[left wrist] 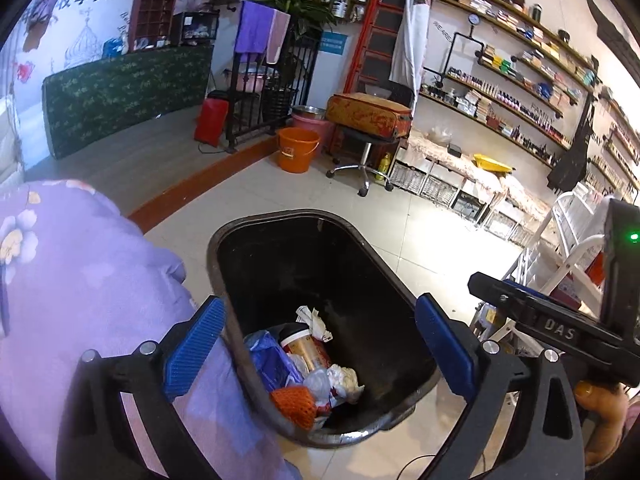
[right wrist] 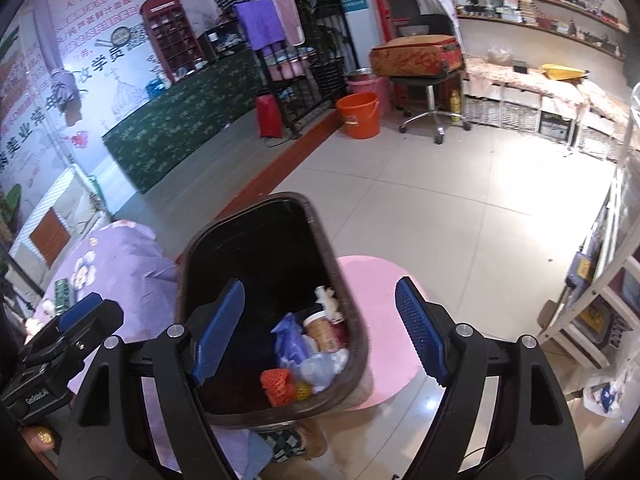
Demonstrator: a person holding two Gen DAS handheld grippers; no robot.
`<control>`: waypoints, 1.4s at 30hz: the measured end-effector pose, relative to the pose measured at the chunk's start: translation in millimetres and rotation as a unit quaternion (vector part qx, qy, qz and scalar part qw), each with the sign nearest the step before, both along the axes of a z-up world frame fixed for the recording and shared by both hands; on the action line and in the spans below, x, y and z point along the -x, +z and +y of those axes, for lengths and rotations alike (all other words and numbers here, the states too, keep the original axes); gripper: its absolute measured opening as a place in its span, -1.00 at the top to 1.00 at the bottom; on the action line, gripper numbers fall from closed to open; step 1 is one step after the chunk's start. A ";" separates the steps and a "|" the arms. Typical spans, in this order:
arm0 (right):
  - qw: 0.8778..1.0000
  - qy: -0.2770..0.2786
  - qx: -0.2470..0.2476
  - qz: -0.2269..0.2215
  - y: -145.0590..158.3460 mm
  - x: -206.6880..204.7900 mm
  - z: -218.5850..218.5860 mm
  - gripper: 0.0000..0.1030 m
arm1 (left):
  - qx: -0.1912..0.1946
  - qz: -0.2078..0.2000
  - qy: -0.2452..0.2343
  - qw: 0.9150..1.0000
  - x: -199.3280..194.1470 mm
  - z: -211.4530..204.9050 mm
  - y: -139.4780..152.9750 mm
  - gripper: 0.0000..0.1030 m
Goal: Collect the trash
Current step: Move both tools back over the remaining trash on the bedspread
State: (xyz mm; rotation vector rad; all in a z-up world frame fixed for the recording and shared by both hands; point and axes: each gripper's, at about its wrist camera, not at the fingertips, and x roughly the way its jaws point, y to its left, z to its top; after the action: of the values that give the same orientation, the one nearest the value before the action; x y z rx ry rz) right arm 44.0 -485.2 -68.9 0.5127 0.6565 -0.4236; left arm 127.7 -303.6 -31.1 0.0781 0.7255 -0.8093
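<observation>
A black trash bin (left wrist: pixel 320 264) stands on the tiled floor below both grippers. At its bottom lie an orange net (left wrist: pixel 294 400), a tan cup (left wrist: pixel 304 346), a blue plastic bag (left wrist: pixel 268 360) and crumpled white tissue (left wrist: pixel 344 380). My left gripper (left wrist: pixel 320 344) hangs over the bin's mouth, open wide, with nothing between its blue pads. My right gripper (right wrist: pixel 320 330) is also open and empty above the same bin (right wrist: pixel 256 248), where the orange net (right wrist: pixel 278 386), the cup (right wrist: pixel 322 330) and the blue bag (right wrist: pixel 290 340) show again.
A purple flowered bedcover (left wrist: pixel 80 280) presses against the bin's left side. A pink round surface (right wrist: pixel 384 320) lies to the bin's right. An orange bucket (left wrist: pixel 298 150) and a swivel stool bearing a suitcase (left wrist: pixel 368 116) stand farther off. A white rack (left wrist: pixel 568 248) and a white plastic bag (right wrist: pixel 608 394) are at the right.
</observation>
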 end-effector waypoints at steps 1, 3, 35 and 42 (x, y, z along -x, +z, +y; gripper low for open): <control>1.000 0.005 0.000 -0.001 0.7 -2.4 2.7 -0.51 | 0.003 0.000 0.002 1.000 0.6 3.8 1.3 -0.83; 1.000 0.016 0.002 0.001 2.1 -8.5 10.3 -0.51 | 0.006 -0.001 0.008 1.000 2.5 13.5 4.3 -0.86; 0.941 0.339 -0.019 0.014 20.7 -149.0 248.6 -0.59 | -0.036 0.006 0.280 0.959 1.4 261.0 -9.5 -0.88; 0.919 0.392 -0.039 0.027 20.1 -190.7 303.5 -0.59 | -0.030 0.017 0.337 0.941 -0.9 313.6 -11.0 -0.88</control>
State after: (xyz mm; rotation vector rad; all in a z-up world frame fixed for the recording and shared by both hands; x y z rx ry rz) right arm 234.7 -181.7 -48.8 0.2768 0.8737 0.3498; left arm 128.6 10.0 -42.1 -0.1276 0.7438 -0.1319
